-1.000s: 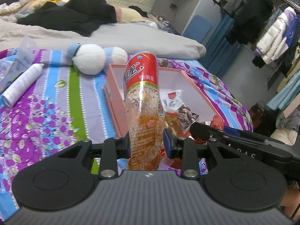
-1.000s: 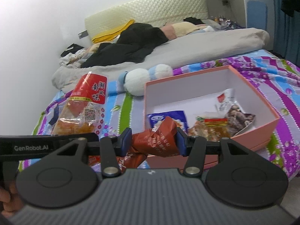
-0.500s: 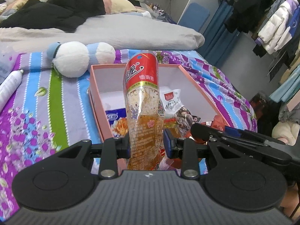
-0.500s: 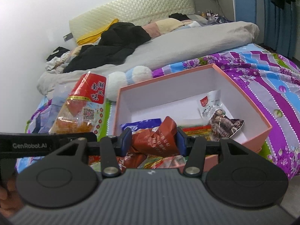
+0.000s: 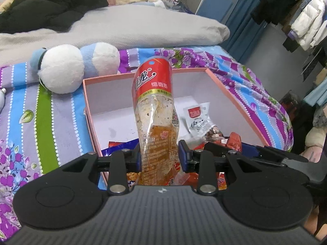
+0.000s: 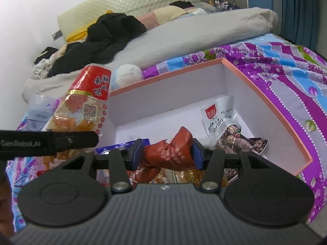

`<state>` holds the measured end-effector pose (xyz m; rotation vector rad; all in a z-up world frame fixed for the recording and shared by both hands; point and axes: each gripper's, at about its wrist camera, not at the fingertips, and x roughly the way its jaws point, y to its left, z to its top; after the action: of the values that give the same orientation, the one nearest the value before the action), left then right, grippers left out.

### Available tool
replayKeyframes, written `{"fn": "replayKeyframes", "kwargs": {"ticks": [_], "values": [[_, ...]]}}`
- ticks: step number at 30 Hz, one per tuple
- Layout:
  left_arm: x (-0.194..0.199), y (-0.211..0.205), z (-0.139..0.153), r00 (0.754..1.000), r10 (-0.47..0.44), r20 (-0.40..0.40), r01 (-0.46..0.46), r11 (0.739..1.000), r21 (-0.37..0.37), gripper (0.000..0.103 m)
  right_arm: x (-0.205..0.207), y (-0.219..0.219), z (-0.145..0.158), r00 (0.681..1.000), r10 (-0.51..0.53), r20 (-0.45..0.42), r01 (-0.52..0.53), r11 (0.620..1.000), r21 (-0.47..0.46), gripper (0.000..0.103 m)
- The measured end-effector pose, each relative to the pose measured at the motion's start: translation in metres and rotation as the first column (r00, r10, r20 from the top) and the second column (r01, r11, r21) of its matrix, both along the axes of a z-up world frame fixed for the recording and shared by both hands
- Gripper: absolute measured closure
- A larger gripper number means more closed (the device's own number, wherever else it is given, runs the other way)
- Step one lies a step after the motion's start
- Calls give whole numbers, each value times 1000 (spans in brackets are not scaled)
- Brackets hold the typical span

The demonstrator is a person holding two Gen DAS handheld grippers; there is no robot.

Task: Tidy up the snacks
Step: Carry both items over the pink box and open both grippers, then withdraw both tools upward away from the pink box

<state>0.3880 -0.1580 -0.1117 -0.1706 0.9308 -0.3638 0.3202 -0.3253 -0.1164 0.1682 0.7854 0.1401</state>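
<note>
My left gripper (image 5: 160,155) is shut on a tall clear snack bag with a red top (image 5: 154,110), held upright over the near end of the pink box (image 5: 235,94). The same bag (image 6: 81,106) shows at the left of the right wrist view. My right gripper (image 6: 166,153) is shut on a crumpled red snack pack (image 6: 171,149), low over the box (image 6: 271,112) interior. Inside the box lie a shrimp snack packet (image 6: 222,120), a blue packet (image 6: 116,146) and other wrappers. The right gripper's arm (image 5: 255,153) crosses the lower right of the left wrist view.
A blue and white plush toy (image 5: 67,65) lies just beyond the box's far left corner. A grey duvet (image 5: 122,26) and dark clothes (image 5: 51,6) cover the far part of the bed. A white tube (image 5: 1,98) lies at the left edge. Hanging clothes (image 5: 306,20) stand right.
Both grippers have moved forward and down over the box with their snacks; the box now looks larger and closer. The grips on both packs are unchanged.
</note>
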Motion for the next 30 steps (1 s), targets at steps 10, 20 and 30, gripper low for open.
{"fn": "replayKeyframes", "kwargs": {"ticks": [10, 20, 30], "values": [[9, 2, -6, 1000, 25, -13, -25, 999, 30, 31, 20, -2, -17, 998, -16, -62, 15, 1000, -15, 39], [-34, 12, 48, 997, 17, 80, -19, 999, 28, 30, -13, -1, 20, 1000, -19, 6, 19, 1000, -6, 32], [-115, 33, 120, 978, 25, 209, -27, 1000, 6, 30, -83, 6, 96, 985, -18, 169, 13, 999, 29, 32]]}}
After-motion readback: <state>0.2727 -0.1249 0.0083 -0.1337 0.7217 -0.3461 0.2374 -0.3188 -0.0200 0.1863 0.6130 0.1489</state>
